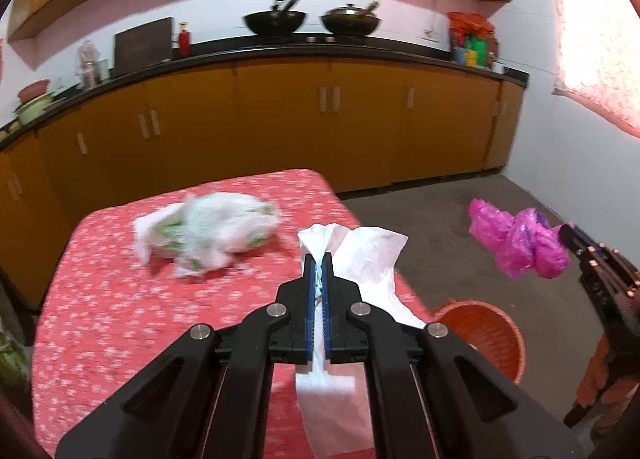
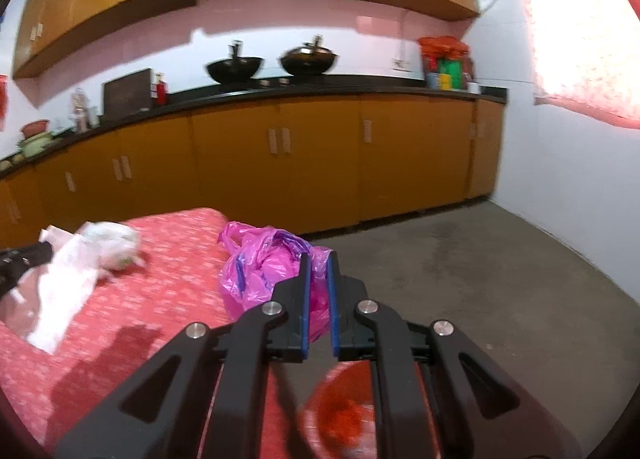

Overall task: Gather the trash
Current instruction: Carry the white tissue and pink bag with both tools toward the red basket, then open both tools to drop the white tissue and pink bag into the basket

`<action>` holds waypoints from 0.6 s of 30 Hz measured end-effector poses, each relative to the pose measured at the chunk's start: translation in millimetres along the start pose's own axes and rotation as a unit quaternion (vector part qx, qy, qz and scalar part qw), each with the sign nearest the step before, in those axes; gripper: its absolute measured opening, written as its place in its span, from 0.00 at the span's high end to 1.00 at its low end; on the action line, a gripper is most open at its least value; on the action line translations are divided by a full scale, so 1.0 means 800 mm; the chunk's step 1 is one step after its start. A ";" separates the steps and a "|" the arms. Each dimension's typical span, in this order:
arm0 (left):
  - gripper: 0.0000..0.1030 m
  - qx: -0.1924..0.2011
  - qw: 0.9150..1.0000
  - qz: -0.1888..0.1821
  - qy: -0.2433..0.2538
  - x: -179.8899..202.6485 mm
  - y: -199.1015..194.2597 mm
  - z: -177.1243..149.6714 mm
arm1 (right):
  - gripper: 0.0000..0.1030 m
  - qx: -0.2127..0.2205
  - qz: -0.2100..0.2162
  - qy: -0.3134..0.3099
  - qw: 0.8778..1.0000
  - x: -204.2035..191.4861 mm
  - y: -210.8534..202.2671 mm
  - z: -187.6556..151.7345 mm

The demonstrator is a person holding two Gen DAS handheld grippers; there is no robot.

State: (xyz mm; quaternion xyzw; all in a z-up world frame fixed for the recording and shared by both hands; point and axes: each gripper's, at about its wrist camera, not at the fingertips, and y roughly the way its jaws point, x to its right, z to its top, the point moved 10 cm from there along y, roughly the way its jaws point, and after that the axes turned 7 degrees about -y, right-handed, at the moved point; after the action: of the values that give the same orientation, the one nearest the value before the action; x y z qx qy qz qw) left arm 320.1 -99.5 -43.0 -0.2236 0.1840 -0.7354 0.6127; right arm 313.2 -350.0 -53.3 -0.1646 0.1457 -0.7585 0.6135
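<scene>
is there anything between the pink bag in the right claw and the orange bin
Nothing visible. The right claw is shut on the pink bag, held in the air past the table edge. The orange bin sits open on the floor below, with only air between them.

Left gripper point(image 1: 318, 259) clamps white tissue point(image 1: 372, 255) above red-clothed table point(image 1: 120, 299).

Home kitchen: woks point(image 1: 276, 22) on counter point(image 1: 280, 53), orange cabinets point(image 1: 280, 119).
</scene>
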 end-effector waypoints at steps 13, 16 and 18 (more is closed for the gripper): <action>0.97 -0.069 0.993 -0.079 0.056 0.184 0.069 -0.080 | 0.91 -0.089 -0.082 0.056 0.991 0.158 0.039 -0.112; 0.97 -0.089 0.990 -0.079 0.074 0.209 0.085 -0.104 | 0.91 -0.107 -0.083 0.066 0.989 0.173 0.050 -0.135; 0.97 -0.101 0.989 -0.079 0.080 0.222 0.096 -0.116 | 0.91 -0.119 -0.081 0.069 0.987 0.179 0.058 -0.150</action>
State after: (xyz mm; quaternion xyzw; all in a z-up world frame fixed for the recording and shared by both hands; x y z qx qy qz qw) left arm 305.0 -288.0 -143.3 -0.2387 0.2871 -0.7749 0.5101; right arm 275.4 -497.4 -171.3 -0.1945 0.2632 -0.7927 0.5143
